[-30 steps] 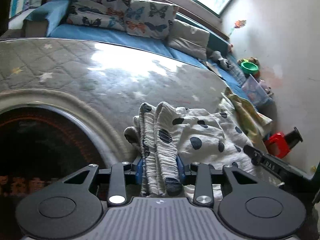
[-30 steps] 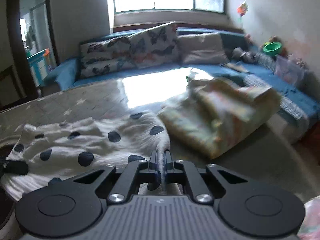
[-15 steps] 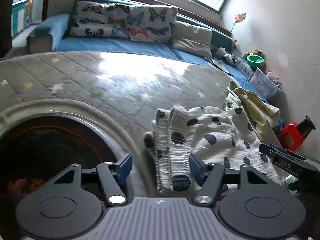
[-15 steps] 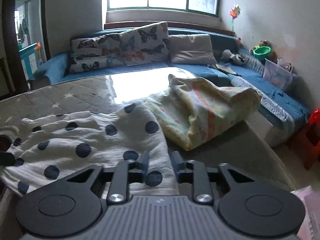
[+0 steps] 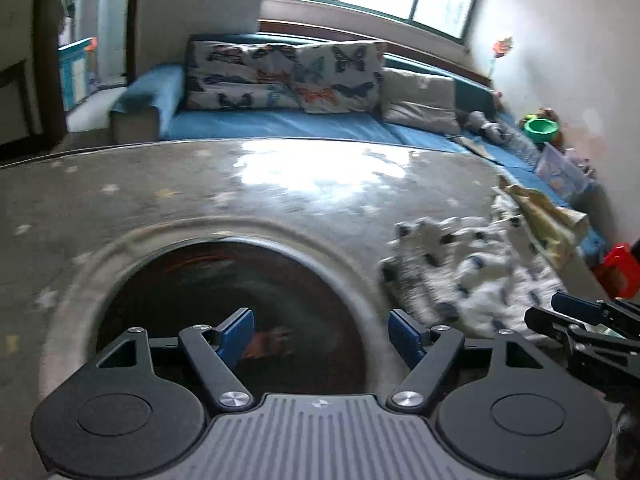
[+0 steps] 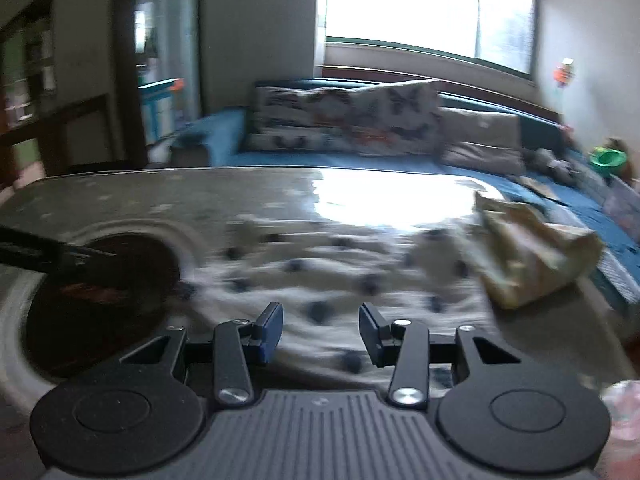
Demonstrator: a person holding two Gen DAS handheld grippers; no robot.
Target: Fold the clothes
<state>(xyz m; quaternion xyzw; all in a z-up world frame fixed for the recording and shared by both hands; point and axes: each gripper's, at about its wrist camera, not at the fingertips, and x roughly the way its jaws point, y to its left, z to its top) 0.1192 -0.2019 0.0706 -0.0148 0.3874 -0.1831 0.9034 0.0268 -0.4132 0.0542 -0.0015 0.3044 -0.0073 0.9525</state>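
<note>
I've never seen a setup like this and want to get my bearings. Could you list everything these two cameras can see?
Polka-dot garment: one, white with dark dots, lying on the table, held by neither gripper.
Yellowish cloth: one, pale yellow, bunched at the table's right edge beside the garment.
Table: one, grey with a shiny cover and a round dark opening.
Sofa: one, blue, behind the table.
Butterfly cushions: two, on the sofa.
Plain cushion: one, beige, on the sofa.
Green bowl: one, far right.
Red stool: one, by the wall.
Window: one, bright.
Left gripper: black, blue fingers spread, empty.
Right gripper: same, open above the garment.
</note>
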